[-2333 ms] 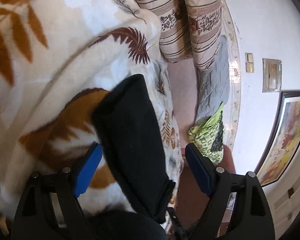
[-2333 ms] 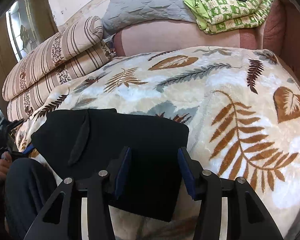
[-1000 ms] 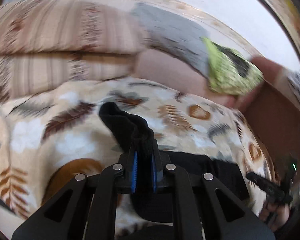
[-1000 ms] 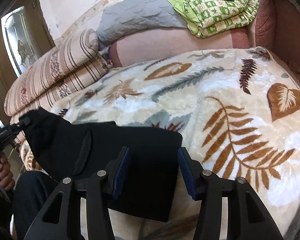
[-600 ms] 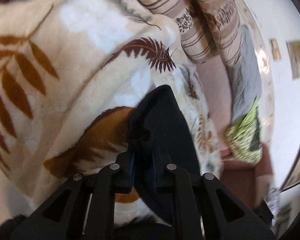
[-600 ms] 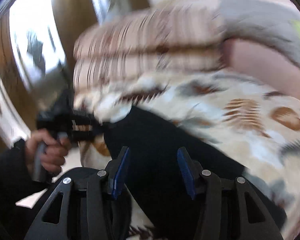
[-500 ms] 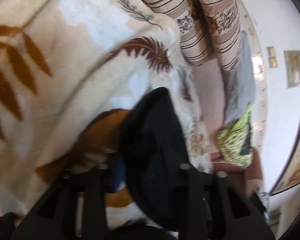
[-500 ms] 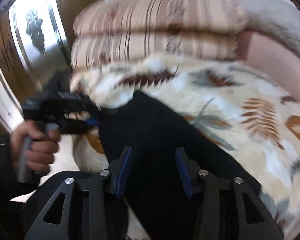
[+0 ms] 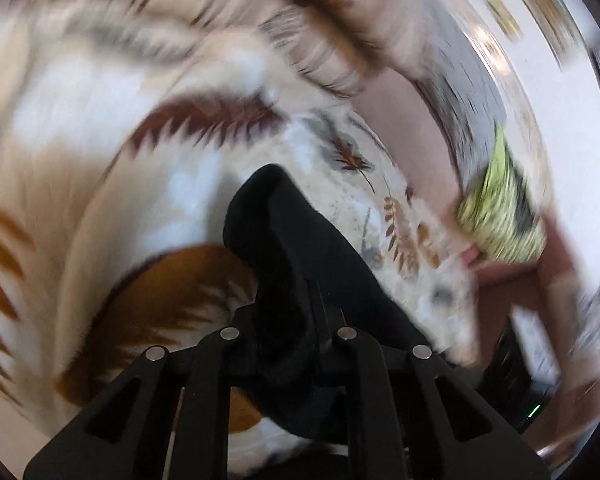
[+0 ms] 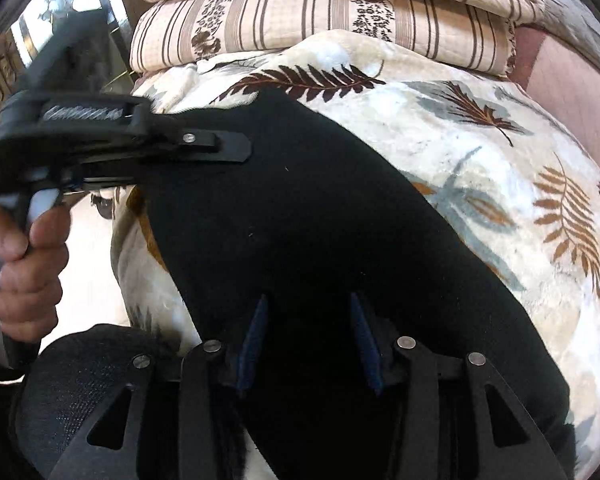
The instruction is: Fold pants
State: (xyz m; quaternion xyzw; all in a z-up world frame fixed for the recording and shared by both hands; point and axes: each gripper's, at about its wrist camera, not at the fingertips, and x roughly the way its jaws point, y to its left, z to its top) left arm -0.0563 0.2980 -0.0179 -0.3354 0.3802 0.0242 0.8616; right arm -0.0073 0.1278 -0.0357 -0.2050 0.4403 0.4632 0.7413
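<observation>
Both grippers sit over the folded black fabric pants (image 10: 320, 216): left gripper (image 9: 288, 320) apparently pinching a bunched corner, right gripper (image 10: 308, 340) spread above the cloth.

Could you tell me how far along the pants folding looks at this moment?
Done: the black pants lie as a narrow band on the leaf-print blanket, so a lengthwise fold seems made. In hand: the left gripper is shut on one end of the pants, lifting it; the right gripper is open over the other part. Left: laying that end across and flattening the stack.
</observation>
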